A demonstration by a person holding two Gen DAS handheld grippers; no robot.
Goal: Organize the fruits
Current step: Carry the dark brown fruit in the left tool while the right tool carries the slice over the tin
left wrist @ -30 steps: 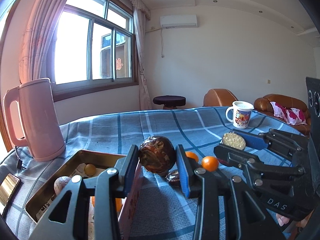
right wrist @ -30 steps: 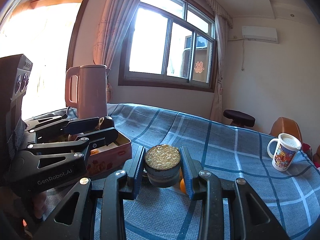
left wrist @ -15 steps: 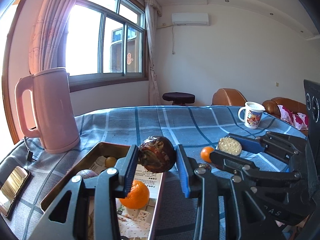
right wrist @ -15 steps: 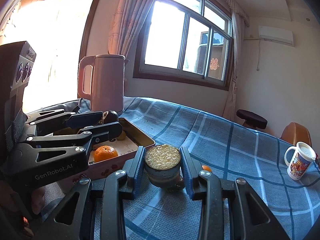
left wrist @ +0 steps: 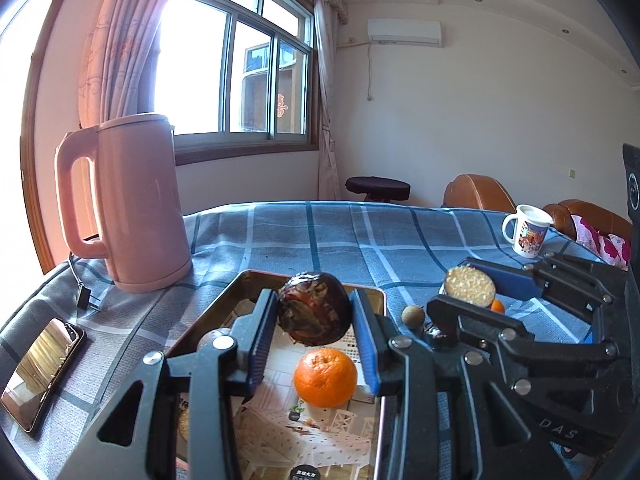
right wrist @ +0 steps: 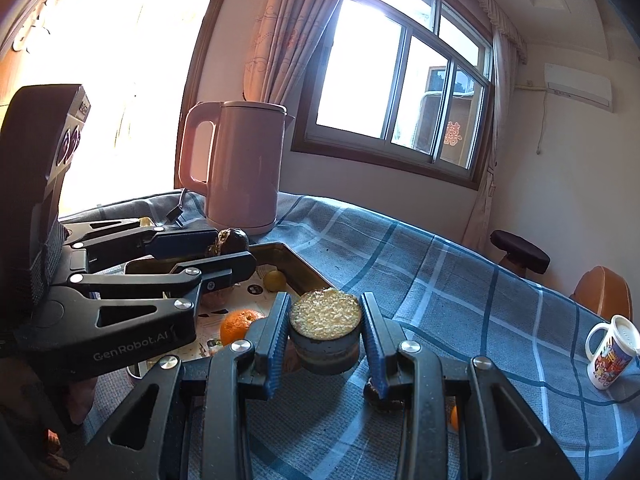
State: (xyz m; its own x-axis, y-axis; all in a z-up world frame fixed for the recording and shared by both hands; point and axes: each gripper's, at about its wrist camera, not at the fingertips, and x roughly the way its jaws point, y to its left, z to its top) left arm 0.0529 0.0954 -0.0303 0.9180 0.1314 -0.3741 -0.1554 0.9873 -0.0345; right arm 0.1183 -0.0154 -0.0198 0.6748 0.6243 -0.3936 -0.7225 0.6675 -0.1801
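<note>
My left gripper is shut on a dark wrinkled passion fruit and holds it above the metal tray. An orange lies in the tray below it. My right gripper is shut on a cut fruit half with a grainy yellow top, held above the cloth at the tray's right edge. It also shows in the left wrist view. A small yellow fruit lies at the tray's far end. A small brown fruit and a small orange one lie on the cloth.
A pink kettle stands behind the tray on the left. A phone lies near the left edge. A white printed mug stands far right. A blue checked cloth covers the table.
My left gripper has carried the passion fruit leftward, from beside the tray to over it. The right gripper has followed left with the cut fruit, closer to the tray.
</note>
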